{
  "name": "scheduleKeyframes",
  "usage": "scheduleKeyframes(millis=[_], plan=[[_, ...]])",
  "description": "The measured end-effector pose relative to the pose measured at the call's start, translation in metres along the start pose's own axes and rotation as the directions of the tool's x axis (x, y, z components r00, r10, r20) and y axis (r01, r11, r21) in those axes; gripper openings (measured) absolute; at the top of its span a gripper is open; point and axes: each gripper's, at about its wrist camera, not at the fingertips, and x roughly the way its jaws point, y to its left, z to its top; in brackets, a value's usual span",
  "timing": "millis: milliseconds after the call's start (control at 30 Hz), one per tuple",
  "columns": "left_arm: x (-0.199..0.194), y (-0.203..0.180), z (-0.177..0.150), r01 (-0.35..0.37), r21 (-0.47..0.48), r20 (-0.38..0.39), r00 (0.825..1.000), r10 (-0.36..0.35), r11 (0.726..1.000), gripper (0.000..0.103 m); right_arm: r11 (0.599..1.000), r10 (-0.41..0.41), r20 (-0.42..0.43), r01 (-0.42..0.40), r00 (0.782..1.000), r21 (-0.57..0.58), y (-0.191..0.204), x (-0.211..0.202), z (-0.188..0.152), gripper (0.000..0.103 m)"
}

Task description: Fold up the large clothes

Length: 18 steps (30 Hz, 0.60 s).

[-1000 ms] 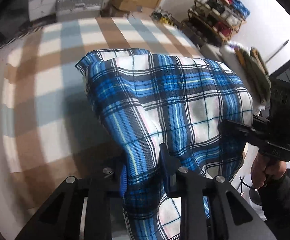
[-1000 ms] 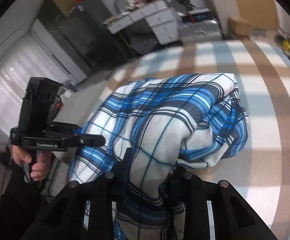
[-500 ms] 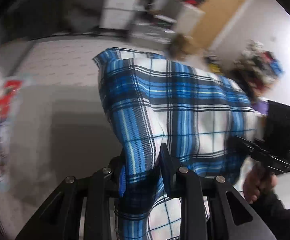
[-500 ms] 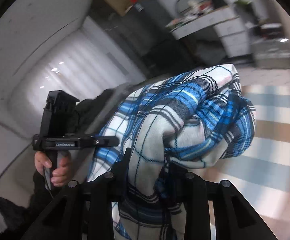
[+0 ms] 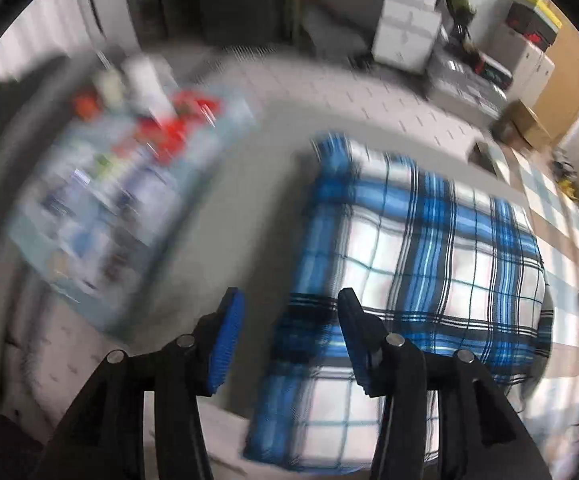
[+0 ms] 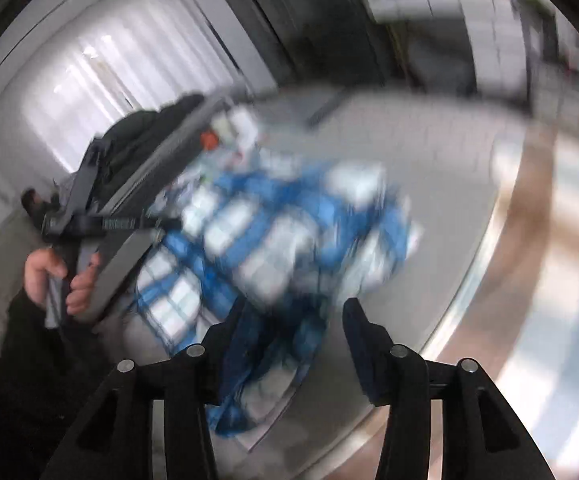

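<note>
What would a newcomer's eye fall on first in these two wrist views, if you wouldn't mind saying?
The blue and white plaid garment draws the eye first, a folded bundle lying in the middle of the left wrist view, just past the left gripper. That gripper's jaws have just been opening and no longer press on the cloth. To the left sits a blurred tray of colourful clutter.

Left tool [image 5: 289,340] and right tool [image 6: 289,344], jaws just opened, angled downward.

Folded plaid garment [image 5: 421,264] lies on the grey surface [image 5: 257,184]; a cluttered tray [image 5: 129,184] sits to its left.
</note>
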Motion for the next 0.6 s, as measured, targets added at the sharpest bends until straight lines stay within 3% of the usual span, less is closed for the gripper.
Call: scheduleKeyframes(millis=[33, 67, 133, 200, 267, 300, 333, 400, 600], plan=[[-0.006, -0.002, -0.003, 0.008, 0.019, 0.022, 1.0, -0.009, 1.0, 0.063, 0.999, -0.015, 0.01, 0.016, 1.0, -0.042, 0.0, 0.006, 0.016, 0.06], [-0.008, -0.006, -0.007, 0.037, 0.049, 0.042, 0.998, -0.039, 0.998, 0.068, 0.992, -0.035, 0.021, 0.037, 0.999, -0.12, 0.015, 0.013, 0.033, 0.06], [-0.011, -0.031, -0.021, 0.08, 0.123, 0.068, 0.994, -0.088, 0.989, 0.072, 0.979, -0.075, 0.019, 0.078, 0.997, -0.189, 0.027, 0.034, 0.059, 0.059], [0.013, -0.049, -0.037, 0.034, 0.221, 0.046, 0.998, -0.045, 0.975, 0.072, 0.971, -0.11, -0.046, 0.098, 0.993, -0.217, 0.031, 0.071, 0.074, 0.055], [0.046, -0.054, -0.047, 0.024, 0.245, -0.029, 0.999, -0.017, 0.969, 0.072, 0.957, -0.196, -0.157, 0.154, 0.968, -0.247, 0.016, 0.121, 0.07, 0.055], [0.065, -0.053, -0.053, 0.03, 0.233, -0.061, 0.998, -0.016, 0.972, 0.072, 0.945, -0.242, -0.231, 0.176, 0.942, -0.274, 0.005, 0.139, 0.058, 0.052], [0.073, -0.054, -0.057, 0.027, 0.231, -0.047, 0.999, -0.016, 0.973, 0.074, 0.941, -0.258, -0.274, 0.176, 0.926, -0.29, -0.002, 0.16, 0.048, 0.051], [0.077, -0.054, -0.057, 0.022, 0.25, -0.004, 1.0, -0.021, 0.968, 0.08, 0.942, -0.23, -0.236, 0.156, 0.944, -0.296, -0.012, 0.158, 0.041, 0.051], [0.087, -0.061, -0.03, 0.087, 0.28, -0.06, 0.996, -0.073, 0.956, 0.095, 0.95, -0.216, -0.239, 0.148, 0.947, -0.273, -0.035, 0.15, 0.043, 0.051]])
